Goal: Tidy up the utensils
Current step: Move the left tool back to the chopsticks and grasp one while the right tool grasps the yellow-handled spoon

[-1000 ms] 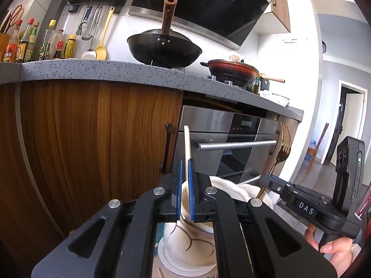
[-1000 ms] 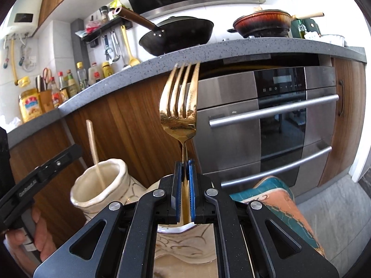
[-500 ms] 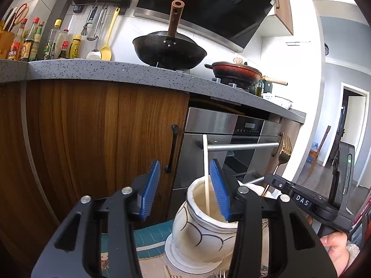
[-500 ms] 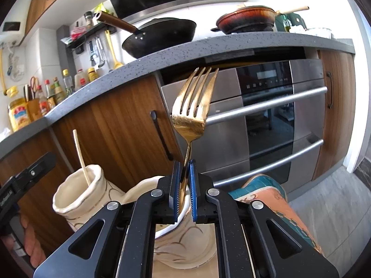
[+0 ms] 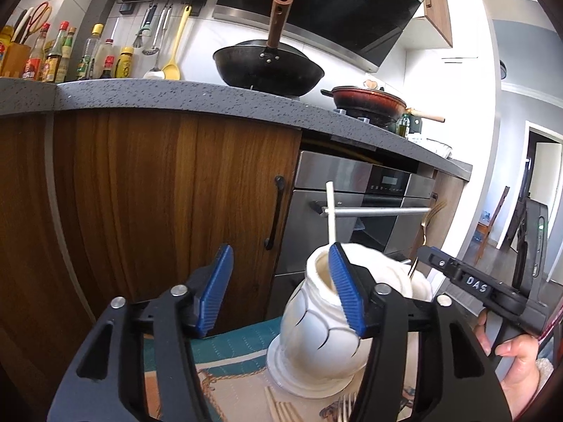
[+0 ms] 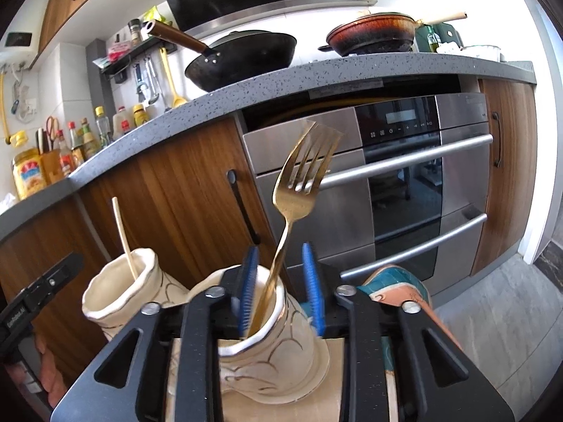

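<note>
left gripper (image 5: 281, 292): jaws have just been opening, now spread wide with nothing pinched; the right blue pad overlaps the rim of the left cream vase (image 5: 318, 313)
chopstick (image 5: 330, 212): let go, standing upright in that vase
right gripper (image 6: 281, 283): jaws have just been parting too, pads off the gold fork (image 6: 299, 190)
fork: handle down in the right vase (image 6: 278, 330), leaning right, tines up
room: oven (image 6: 404, 190) and wood cabinet (image 5: 140, 211) close behind the vases, open floor (image 6: 492, 316) to the right
</note>
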`<control>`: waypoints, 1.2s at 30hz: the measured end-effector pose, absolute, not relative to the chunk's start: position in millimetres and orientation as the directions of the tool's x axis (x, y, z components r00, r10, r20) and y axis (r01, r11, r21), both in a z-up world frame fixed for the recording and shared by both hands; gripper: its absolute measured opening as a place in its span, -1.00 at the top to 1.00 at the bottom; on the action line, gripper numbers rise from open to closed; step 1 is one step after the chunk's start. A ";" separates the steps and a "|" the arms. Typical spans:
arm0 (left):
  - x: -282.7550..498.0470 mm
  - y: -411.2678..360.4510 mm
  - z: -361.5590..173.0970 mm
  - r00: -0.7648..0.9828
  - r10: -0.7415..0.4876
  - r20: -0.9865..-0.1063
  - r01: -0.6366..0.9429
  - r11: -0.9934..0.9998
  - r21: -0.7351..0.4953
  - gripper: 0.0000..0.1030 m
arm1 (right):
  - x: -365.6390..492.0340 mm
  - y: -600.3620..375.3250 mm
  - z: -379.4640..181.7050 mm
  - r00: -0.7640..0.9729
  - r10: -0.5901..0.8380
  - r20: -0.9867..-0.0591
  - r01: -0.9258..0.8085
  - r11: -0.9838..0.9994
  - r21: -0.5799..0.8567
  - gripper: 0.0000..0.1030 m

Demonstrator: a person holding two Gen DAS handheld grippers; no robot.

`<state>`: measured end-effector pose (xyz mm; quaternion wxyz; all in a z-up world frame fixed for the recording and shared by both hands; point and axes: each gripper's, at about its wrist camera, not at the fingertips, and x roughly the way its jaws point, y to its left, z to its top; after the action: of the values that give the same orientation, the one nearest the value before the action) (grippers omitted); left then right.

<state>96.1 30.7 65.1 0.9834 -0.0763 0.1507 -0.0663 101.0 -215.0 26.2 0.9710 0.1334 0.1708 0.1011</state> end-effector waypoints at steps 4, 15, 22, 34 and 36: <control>84.8 35.5 59.4 0.947 -0.119 -0.298 0.077 0.986 -0.148 -0.35 | 87.1 -215.4 27.7 0.922 0.226 -0.315 -0.137 0.950 0.282 0.13; 44.0 38.7 27.5 0.902 -0.054 -0.429 0.013 0.995 -0.097 -0.89 | 26.2 -206.6 11.0 0.903 0.218 -0.369 -0.126 0.958 0.257 -0.86; 25.1 35.1 11.4 0.849 -0.054 -0.526 0.020 0.997 -0.070 -0.89 | 3.0 -196.1 -24.3 0.841 0.224 -0.493 -0.122 0.965 0.232 -0.87; 27.2 11.1 -36.9 0.667 0.002 -0.745 0.052 0.997 0.049 -0.89 | -2.8 -185.9 -40.8 0.801 0.226 -0.554 -0.146 0.972 0.185 -0.87; 27.6 8.4 -41.5 0.650 0.012 -0.760 0.058 0.996 0.066 -0.89 | -3.0 -183.5 -41.5 0.804 0.214 -0.555 -0.152 0.976 0.156 -0.87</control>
<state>27.6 8.4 -41.5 0.9073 0.0420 0.4183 -0.0127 -3.0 -183.5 -41.5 0.9482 0.0519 0.2980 0.0966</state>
